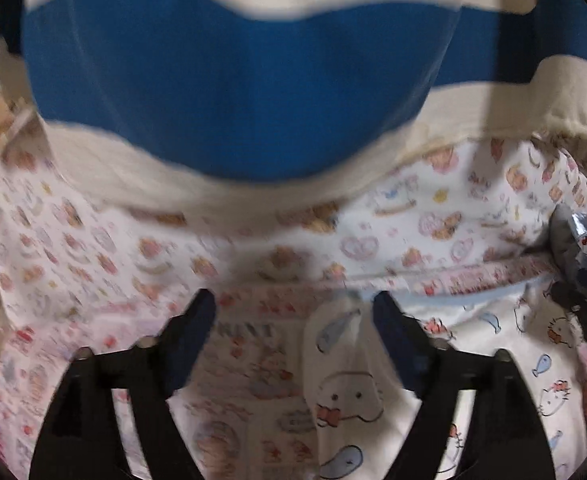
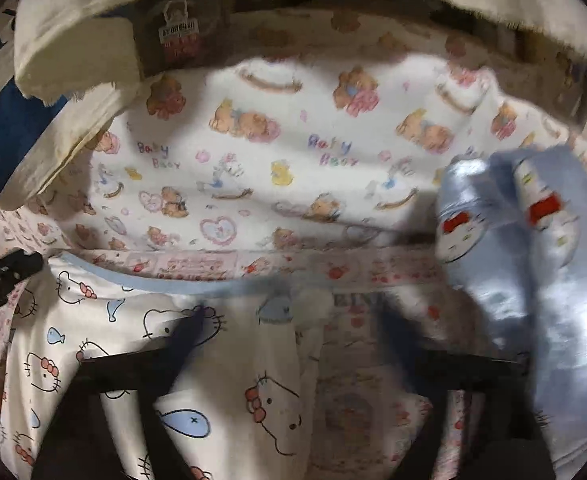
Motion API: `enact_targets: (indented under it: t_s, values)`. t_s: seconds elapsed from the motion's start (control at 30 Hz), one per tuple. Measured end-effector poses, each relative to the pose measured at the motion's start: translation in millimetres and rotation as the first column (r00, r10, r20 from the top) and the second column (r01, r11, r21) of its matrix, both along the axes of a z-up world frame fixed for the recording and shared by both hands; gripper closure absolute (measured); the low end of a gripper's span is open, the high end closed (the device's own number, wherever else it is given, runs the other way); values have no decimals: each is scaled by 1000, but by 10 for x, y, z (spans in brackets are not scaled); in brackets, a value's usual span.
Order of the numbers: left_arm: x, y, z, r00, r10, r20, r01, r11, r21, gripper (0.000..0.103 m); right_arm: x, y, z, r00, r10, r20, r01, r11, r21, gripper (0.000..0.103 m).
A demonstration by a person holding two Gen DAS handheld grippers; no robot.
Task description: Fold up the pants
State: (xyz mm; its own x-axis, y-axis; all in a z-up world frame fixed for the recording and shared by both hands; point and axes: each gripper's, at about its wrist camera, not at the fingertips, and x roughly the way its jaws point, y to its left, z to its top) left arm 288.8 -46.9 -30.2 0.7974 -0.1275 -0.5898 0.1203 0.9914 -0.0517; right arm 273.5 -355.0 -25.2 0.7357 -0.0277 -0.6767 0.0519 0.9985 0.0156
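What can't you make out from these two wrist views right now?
- Right gripper, right wrist view: motion blur smears the right finger, so a grip on the Hello Kitty pants is unclear.
- Pants outline: cut off by the lower edge in both views; the fold state is unknown.
- Left gripper, left wrist view: open, but the blue and cream cloth hangs blurred across the top, hiding what lies behind it.

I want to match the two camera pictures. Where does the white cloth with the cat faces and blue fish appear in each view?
Left wrist view: the cat-print cloth lies at lower centre and lower right, partly between the open fingers of the left gripper.
Right wrist view: the same cloth fills the lower left and centre, under the right gripper.
Shared landmark: the bear-print sheet lies just beyond the cloth in both views.
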Motion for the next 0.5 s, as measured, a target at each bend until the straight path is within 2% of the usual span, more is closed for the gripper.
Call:
enact_targets:
  t_s: [0.07,0.17,0.23,0.3,0.33,0.4,0.5]
  values:
    - [-56,26,101,999,-2,33,3,1000,-27,21,-61,-52,91,1000,16,24,-16,1000,20,1]
    - [-210,132,347,994,7,107,4,994,-105,20,-137,-129,250,998,6,61,-8,999,44,1]
    - [-375,117,561,981,3,193,13,996,-83,19,-219,-152,404,995,0,104,-5,999,48,1]
    - [-590,87,805,954,-25,299,30,999,-11,9,-334,-150,588,989,27,142,-34,998,49,1]
    - [-719,93,910,936,-21,352,19,1000,9,8,-408,-144,687,986,45,160,-53,997,47,1]
    - [-995,142,1127,905,-1,424,3,1000,-2,6,-576,-138,858,979,67,194,-77,996,46,1]
    - [-1422,198,1374,882,-10,471,20,1000,-16,5,-872,-99,1035,966,86,243,-101,994,50,1]
